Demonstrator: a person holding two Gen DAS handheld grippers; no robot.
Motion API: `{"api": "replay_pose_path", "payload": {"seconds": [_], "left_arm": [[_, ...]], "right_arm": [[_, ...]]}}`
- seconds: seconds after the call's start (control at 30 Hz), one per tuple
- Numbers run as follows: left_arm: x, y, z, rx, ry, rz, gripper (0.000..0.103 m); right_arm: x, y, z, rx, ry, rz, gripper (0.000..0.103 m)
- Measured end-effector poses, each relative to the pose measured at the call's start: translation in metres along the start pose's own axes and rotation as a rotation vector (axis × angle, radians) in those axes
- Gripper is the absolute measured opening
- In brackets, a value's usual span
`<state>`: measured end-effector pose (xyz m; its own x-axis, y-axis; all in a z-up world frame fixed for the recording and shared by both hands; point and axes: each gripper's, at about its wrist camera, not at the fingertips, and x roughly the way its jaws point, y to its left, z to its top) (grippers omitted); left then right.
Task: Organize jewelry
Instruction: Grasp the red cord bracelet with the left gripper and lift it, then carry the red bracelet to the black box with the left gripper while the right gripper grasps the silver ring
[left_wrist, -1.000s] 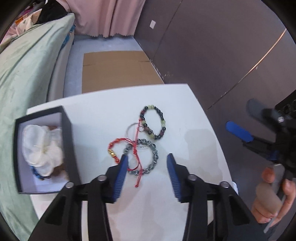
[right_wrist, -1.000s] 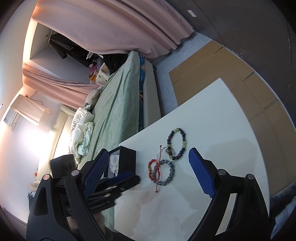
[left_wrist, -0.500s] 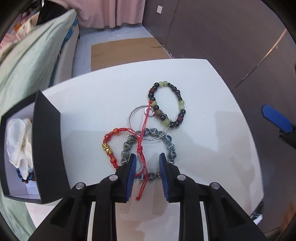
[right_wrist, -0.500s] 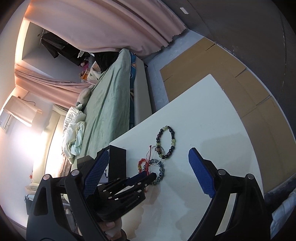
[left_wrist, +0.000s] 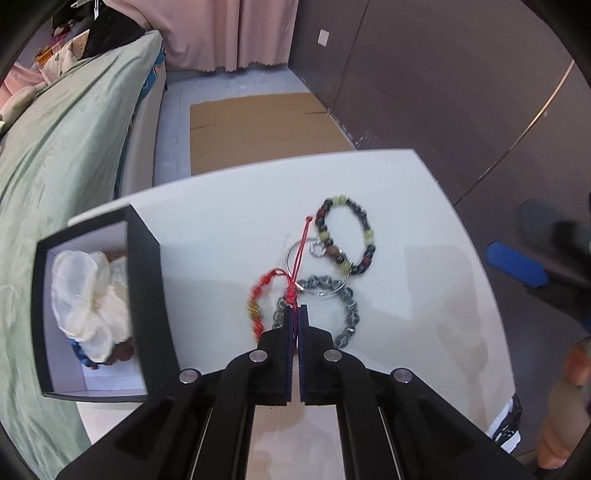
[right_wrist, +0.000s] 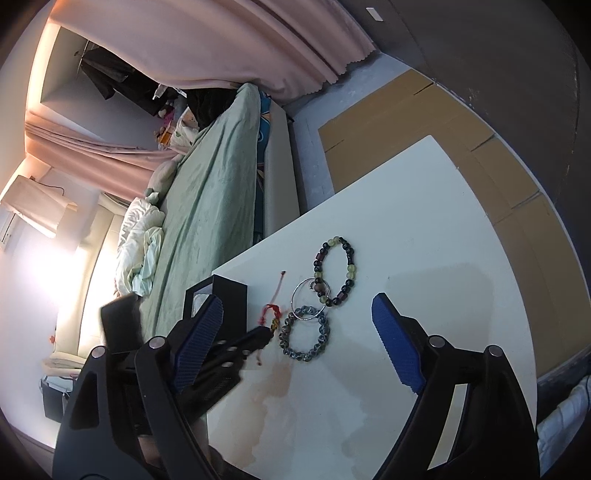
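Observation:
My left gripper (left_wrist: 294, 314) is shut on the red string bracelet (left_wrist: 264, 295), pinching its cords near the knot on the white table (left_wrist: 221, 221). A grey bead bracelet (left_wrist: 349, 312), a thin silver ring bangle (left_wrist: 317, 269) and a dark and green bead bracelet (left_wrist: 347, 236) lie beside it. The open black jewelry box (left_wrist: 147, 288) holds a white cloth (left_wrist: 85, 291) at the left. My right gripper (right_wrist: 299, 347) is open and empty above the near table. In the right wrist view the red bracelet (right_wrist: 271, 314) sits at the left gripper's tip (right_wrist: 267, 334).
A green-covered bed (left_wrist: 55, 166) runs along the table's left side. Brown cardboard (left_wrist: 258, 129) lies on the floor beyond the table. A dark wall panel (left_wrist: 461, 92) stands to the right. A faint stain (right_wrist: 273, 384) marks the near tabletop.
My left gripper has closed from open to shut on the red string bracelet's cords. The red bracelet has bunched up and shifted. The right gripper stayed open, its view drifting slightly.

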<state>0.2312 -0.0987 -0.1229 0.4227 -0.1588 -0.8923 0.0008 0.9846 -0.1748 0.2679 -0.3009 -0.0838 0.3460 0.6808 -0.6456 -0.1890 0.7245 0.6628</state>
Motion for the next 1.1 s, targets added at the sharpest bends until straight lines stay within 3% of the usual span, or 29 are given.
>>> {"api": "replay_pose_path", "payload": {"seconds": [0.47,0.8,1.1], "left_arm": [[-0.071,0.02,0.02,-0.042,-0.119,-0.035,0.0],[-0.108,0.044,0.015,-0.068,-0.17,-0.037,0.0],[-0.131,0.068,0.007,-0.085,-0.196,-0.037,0.0]], "right_arm": [[0.015,-0.01,0.003,0.049,0.024,-0.002,0.064],[0.059,0.002,-0.011,0.023,0.137,-0.037,0.052],[0.091,-0.006,-0.021,0.114,0.174,-0.07,0.047]]}}
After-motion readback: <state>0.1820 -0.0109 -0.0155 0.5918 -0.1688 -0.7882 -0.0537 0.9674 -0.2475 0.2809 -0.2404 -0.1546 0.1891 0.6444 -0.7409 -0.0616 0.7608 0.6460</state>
